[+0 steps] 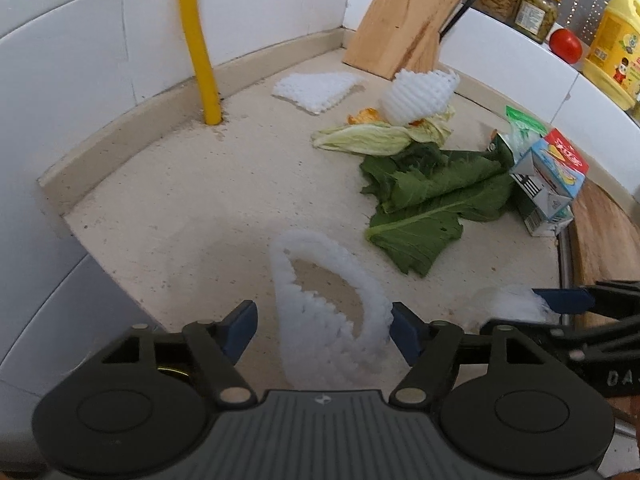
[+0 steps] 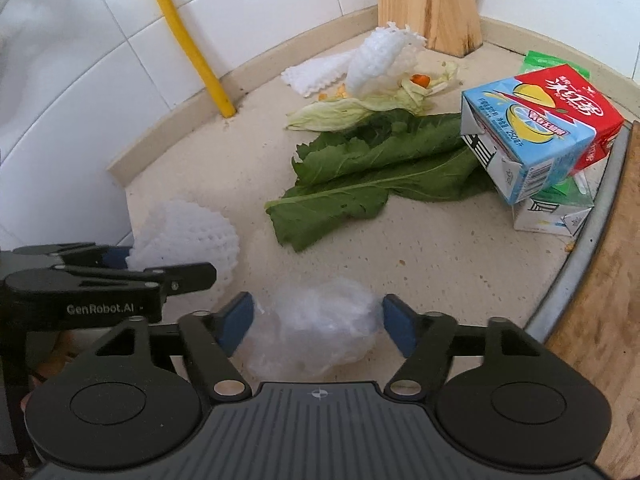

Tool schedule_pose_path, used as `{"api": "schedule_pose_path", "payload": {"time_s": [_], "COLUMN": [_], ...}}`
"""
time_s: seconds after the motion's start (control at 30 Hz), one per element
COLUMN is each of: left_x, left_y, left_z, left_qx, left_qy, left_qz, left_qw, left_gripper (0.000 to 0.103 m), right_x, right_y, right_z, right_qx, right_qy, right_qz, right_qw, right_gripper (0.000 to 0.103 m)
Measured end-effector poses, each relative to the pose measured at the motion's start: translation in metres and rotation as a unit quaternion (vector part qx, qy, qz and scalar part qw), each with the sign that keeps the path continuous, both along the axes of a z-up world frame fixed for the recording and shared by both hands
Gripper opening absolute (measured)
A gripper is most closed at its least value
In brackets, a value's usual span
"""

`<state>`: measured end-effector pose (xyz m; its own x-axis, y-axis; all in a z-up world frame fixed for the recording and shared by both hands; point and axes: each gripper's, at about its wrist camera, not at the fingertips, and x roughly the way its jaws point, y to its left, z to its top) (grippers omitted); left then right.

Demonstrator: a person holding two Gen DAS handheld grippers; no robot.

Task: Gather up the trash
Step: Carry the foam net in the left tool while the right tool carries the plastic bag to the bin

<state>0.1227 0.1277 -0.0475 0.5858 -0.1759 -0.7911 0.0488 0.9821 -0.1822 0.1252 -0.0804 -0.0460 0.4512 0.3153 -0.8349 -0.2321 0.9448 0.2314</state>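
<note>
White foam netting [image 1: 332, 304], blurred and looped, hangs between the spread jaws of the left tool [image 1: 324, 326]; crumpled clear plastic [image 2: 316, 328] sits between the right tool [image 2: 318, 322], also spread (neither pad visibly presses). Beyond on the speckled surface [image 1: 192, 200]: two more foam nets, two green leaves [image 2: 360, 176], two drink cartons [image 2: 536, 132].

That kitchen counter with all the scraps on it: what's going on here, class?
A person with a gripper in each hand is collecting trash from the counter. The left gripper stands open around a white foam fruit net; the right gripper stands open around a crumpled clear plastic wrap. Neither is clamped. Green leaves, a drink carton and more foam netting still lie further back.
</note>
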Motion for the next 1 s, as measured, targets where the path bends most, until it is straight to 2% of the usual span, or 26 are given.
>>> {"api": "schedule_pose_path", "payload": {"time_s": [0.1,0.23,0.3,0.33,0.37,0.4,0.47,0.73,1.0], "left_x": [0.000,0.005,0.003,0.003,0.004,0.003,0.002,-0.006,-0.024], "left_y": [0.001,-0.004,-0.007,-0.008,-0.007,-0.007,-0.005,-0.005,-0.001], "left_z": [-0.002,-0.006,-0.007,-0.008,-0.008,-0.009,-0.007,0.003,0.016], "left_qx": [-0.004,0.000,0.008,0.006,0.002,-0.003,-0.005,-0.010,-0.006], "left_qy": [-0.003,-0.006,-0.009,-0.006,-0.001,0.002,0.002,-0.008,-0.028], "left_qz": [0.002,0.005,0.006,0.003,0.002,0.005,0.011,0.017,0.031], "left_qw": [1.0000,1.0000,0.9999,1.0000,1.0000,1.0000,0.9999,0.9998,0.9991], "left_gripper": [0.068,0.069,0.058,0.045,0.039,0.037,0.032,0.026,0.026], "right_x": [-0.003,-0.003,-0.003,-0.003,-0.003,-0.004,-0.006,-0.007,-0.009], "right_y": [0.001,0.002,0.002,0.003,0.003,0.002,0.000,-0.004,0.000], "right_z": [-0.001,-0.006,-0.009,-0.010,-0.012,-0.013,-0.014,-0.003,0.007], "right_qx": [-0.004,-0.008,-0.010,-0.013,-0.015,-0.012,-0.006,0.004,0.011], "right_qy": [0.001,0.005,0.006,0.007,0.012,0.017,0.020,0.004,-0.011], "right_qz": [0.004,0.007,0.006,0.007,0.008,0.008,0.005,-0.005,0.002], "right_qw": [1.000,1.000,1.000,1.000,1.000,1.000,1.000,1.000,1.000], "right_gripper": [0.084,0.084,0.080,0.070,0.064,0.058,0.054,0.049,0.048]}}
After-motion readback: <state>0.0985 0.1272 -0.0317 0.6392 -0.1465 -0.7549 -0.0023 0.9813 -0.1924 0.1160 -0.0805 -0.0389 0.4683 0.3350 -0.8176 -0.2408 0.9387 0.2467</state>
